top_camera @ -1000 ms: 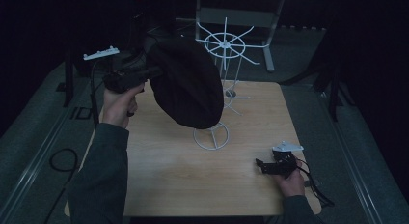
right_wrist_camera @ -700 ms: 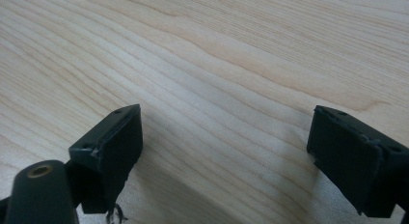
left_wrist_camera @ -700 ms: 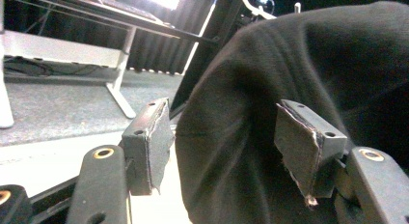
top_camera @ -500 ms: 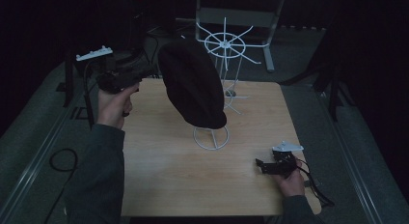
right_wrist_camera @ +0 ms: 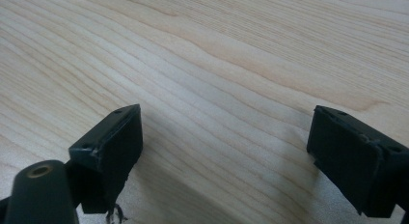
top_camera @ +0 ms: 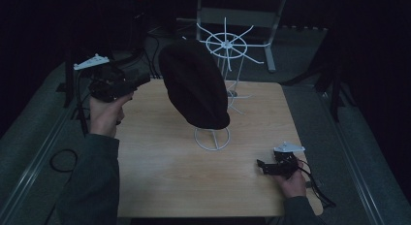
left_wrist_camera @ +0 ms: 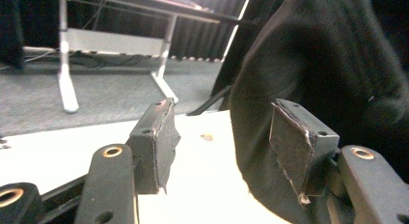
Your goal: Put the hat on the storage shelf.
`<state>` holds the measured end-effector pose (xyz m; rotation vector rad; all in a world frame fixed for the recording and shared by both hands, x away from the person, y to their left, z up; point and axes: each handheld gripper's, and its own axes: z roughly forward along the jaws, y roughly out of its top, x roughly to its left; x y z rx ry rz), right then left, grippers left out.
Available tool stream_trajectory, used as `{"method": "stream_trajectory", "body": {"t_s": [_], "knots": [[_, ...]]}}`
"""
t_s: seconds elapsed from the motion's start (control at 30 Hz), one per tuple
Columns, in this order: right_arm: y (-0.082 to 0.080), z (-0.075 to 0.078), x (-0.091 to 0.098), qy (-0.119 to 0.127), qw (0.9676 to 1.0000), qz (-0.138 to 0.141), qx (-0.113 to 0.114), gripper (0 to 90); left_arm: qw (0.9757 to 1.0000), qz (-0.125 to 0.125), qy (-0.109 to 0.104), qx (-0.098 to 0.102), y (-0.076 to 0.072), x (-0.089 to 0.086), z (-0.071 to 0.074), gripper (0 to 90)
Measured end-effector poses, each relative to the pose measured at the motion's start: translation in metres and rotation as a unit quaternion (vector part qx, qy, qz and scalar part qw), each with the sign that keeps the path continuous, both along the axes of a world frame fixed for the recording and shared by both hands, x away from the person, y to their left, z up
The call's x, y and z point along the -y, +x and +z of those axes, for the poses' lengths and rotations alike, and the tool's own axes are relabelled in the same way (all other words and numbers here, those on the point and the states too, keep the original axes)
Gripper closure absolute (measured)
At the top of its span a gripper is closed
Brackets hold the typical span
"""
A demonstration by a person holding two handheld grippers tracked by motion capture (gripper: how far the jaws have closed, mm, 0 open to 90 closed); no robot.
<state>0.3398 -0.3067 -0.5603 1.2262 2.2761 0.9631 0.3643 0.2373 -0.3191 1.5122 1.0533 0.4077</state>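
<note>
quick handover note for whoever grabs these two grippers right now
Left gripper: open, nothing held, raised off the table's left edge next to the black hat; its fingers have just been closing a little.
Right gripper: open, empty, low over the table at front right.
Hat: hangs on the white wire stand at mid table.
Done: hat on the stand.
Left: judging by the scene, draw the left gripper clear.

Person in dark grey-green long sleeves (top_camera: 92,186). Each hand carries a black gripper, left gripper (left_wrist_camera: 222,142) and right gripper (right_wrist_camera: 226,156), topped by a pale grey three-cornered plate (top_camera: 289,148). Jaws bear worn black pads (left_wrist_camera: 289,142), brass-ringed holes and trailing black cables (top_camera: 317,188).
</note>
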Motion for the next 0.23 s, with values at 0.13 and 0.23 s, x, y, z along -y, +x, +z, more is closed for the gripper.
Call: {"method": "stream_trajectory", "body": {"t_s": [0.13, 0.23], "knots": [[0.0, 0.0, 0.0, 0.0, 1.0, 0.0, 0.0, 12.3, 0.9999, 0.005, 0.014, -0.002, -0.008, -0.004, -0.005, 42.8], [0.0, 0.0, 0.0, 0.0, 1.0, 0.0, 0.0, 12.3, 0.9991, 0.02, 0.037, -0.011, -0.014, -0.006, -0.011, 42.8]]}}
